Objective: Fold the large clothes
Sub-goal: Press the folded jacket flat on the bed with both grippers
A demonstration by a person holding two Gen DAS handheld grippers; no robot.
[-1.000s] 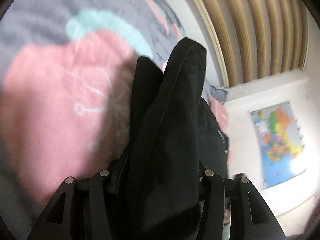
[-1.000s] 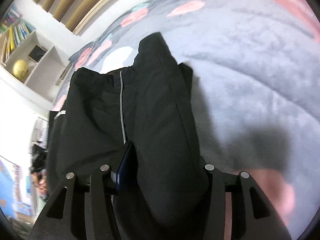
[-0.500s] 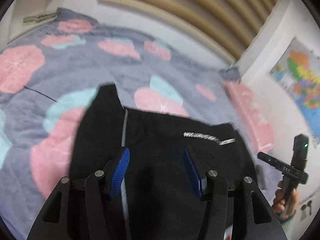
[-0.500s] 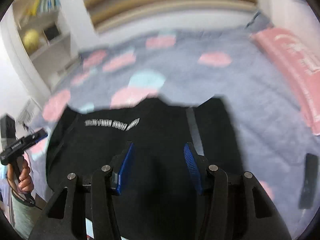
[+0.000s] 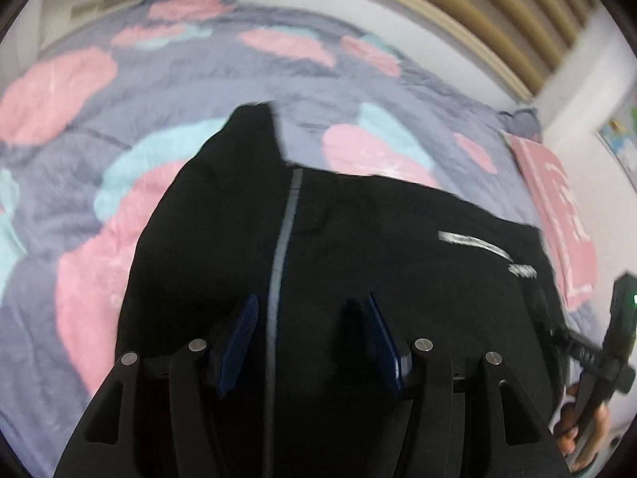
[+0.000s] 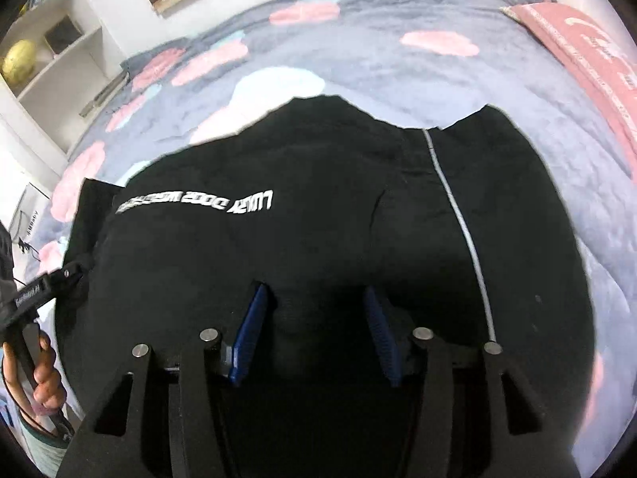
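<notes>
The garment [image 5: 358, 259] lies spread on the bed [image 5: 99, 127], filling the lower centre of both wrist views. In the left wrist view the left claw [image 5: 310, 338] sits at the bottom centre, its jaws apart above the cloth, with a stripe [image 5: 284, 239] running up the frame between them. The right claw [image 5: 597, 358] shows at the lower right edge, beside the garment. A pillow [image 5: 557, 207] lies at the right, behind it. In the right wrist view the lettering [image 6: 199, 203] lies left of centre, the stripe right of centre, a shelf [image 6: 47, 59] at the upper left, and the pillow at the upper right.
</notes>
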